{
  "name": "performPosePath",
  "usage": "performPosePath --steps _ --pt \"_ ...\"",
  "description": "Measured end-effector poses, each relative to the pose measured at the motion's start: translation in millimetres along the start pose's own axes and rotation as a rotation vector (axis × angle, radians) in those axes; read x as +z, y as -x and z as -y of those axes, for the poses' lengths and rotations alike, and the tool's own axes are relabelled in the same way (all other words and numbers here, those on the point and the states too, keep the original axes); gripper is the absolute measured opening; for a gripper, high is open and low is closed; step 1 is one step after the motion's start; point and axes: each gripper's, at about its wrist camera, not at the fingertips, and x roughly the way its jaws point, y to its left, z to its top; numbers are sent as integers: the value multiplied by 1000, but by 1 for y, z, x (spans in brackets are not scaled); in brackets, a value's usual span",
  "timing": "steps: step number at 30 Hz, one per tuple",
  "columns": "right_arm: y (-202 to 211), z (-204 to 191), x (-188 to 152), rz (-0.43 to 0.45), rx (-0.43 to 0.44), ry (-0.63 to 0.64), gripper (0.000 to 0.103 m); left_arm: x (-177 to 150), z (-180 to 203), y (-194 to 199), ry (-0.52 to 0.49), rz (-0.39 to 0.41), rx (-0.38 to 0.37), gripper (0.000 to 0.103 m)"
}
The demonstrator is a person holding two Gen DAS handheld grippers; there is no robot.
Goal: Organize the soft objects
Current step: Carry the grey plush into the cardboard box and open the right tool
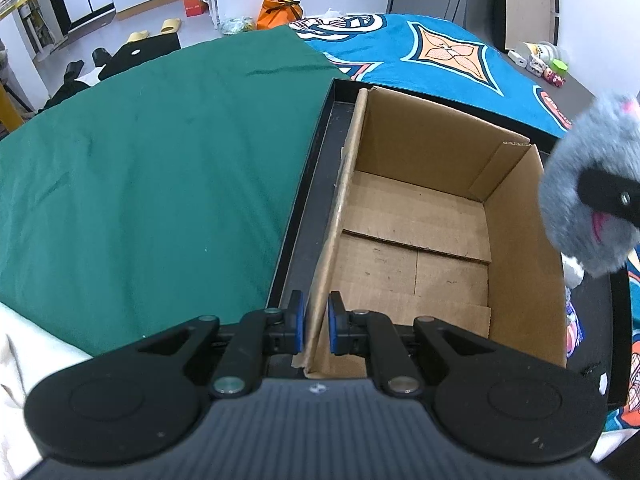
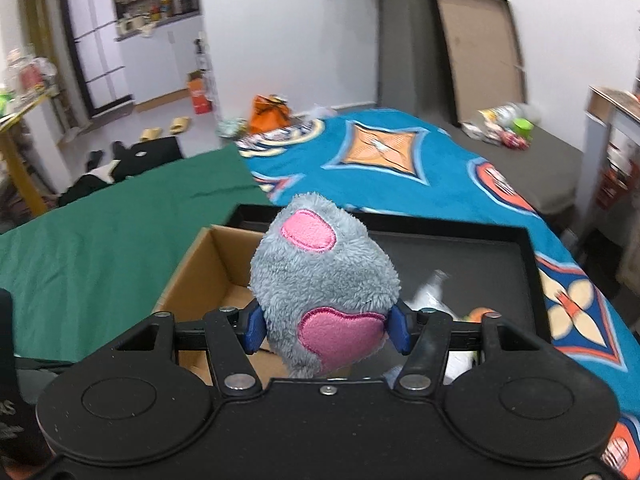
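An open cardboard box (image 1: 520,260) stands inside a shallow black tray (image 1: 316,168) on a bed. My left gripper (image 1: 316,322) is shut on the box's near left wall, with the cardboard edge pinched between its blue pads. A grey plush toy (image 2: 324,272) with pink patches sits between the blue pads of my right gripper (image 2: 327,330), which press on both its sides. It hangs over the box's right side (image 2: 192,276). In the left wrist view the plush toy (image 1: 588,140) shows at the right edge above the box's right wall. The box's floor is bare.
A white soft item (image 2: 430,296) and an orange one (image 2: 478,314) lie in the tray (image 2: 480,272) right of the box. A green cloth (image 1: 160,160) covers the bed on the left and a blue patterned blanket (image 1: 440,52) lies behind. Clutter sits on the floor beyond.
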Motion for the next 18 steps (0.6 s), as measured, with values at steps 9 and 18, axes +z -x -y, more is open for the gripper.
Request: performPosePath --steps 9,18 --pt "5 9 -4 -5 -18 -36 92 2 3 1 2 10 9 12" --pt "14 33 -31 -38 -40 -93 92 2 8 7 -3 18 24 15"
